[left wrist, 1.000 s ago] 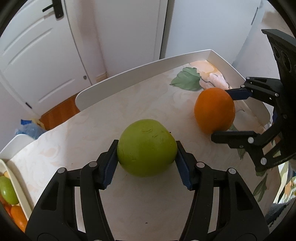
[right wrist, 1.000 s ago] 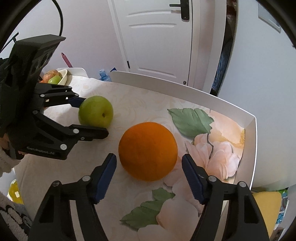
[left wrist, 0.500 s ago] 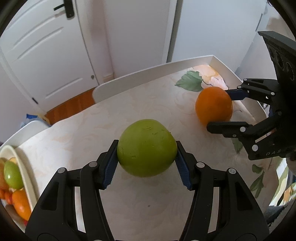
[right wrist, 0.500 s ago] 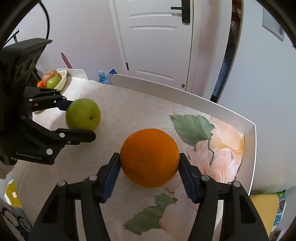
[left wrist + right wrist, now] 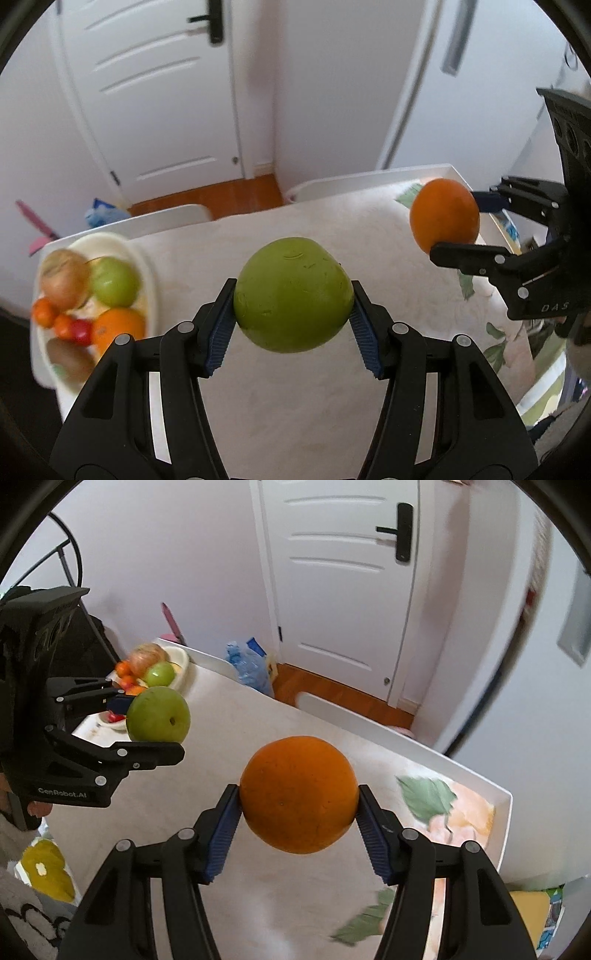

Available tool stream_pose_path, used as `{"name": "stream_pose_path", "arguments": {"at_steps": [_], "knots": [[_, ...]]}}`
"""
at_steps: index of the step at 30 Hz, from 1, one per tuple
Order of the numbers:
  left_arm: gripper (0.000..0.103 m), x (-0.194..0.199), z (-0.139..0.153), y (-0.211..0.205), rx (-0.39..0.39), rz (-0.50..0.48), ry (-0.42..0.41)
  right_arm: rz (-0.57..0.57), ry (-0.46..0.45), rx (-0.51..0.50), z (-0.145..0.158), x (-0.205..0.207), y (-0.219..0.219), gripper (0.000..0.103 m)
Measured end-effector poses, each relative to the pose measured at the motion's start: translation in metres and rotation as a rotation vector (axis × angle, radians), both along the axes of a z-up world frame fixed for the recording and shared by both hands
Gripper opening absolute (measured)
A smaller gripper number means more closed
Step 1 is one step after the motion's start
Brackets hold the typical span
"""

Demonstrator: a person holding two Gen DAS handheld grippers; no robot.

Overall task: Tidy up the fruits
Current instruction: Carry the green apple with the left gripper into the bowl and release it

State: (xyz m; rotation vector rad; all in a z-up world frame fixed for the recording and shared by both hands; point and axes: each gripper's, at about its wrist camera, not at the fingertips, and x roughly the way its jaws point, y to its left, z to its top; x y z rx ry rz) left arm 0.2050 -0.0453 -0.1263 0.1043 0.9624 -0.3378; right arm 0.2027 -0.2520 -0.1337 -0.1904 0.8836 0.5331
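The left gripper (image 5: 291, 325) clamps a green apple (image 5: 293, 293) above the table (image 5: 295, 406), its stem dimple facing right (toward the other tool). The right gripper (image 5: 299, 830) clamps a round orange (image 5: 299, 794) above the table's right end.

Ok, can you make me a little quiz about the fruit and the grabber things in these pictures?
1. True or false: the left gripper holds an orange fruit.
2. Which gripper is shut on the orange? A) left B) right C) neither
3. Fill in: the white bowl already holds several fruits, and one of them is a ____ apple like the one being held.

Key:
1. False. The left gripper is shut on the green apple.
2. B. The right gripper clamps the orange from both sides, lifted above the table.
3. Green: a small green apple sits in the bowl among the orange and red fruits.
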Motion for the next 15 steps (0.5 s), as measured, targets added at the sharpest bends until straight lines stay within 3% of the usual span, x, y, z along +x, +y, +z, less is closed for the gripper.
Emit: {"name": "stream_pose_path", "arguments": {"at_steps": [6, 15], "knots": [[0.062, -0.012, 0.022, 0.055, -0.007, 0.086, -0.035, 0.028, 0.005, 0.046, 0.02, -0.006, 0.046, 0.058], [0.062, -0.016, 0.031, 0.13, 0.018, 0.149, -0.066, 0.077, -0.012, 0.071, 0.037, -0.003, 0.122, 0.058]]}}
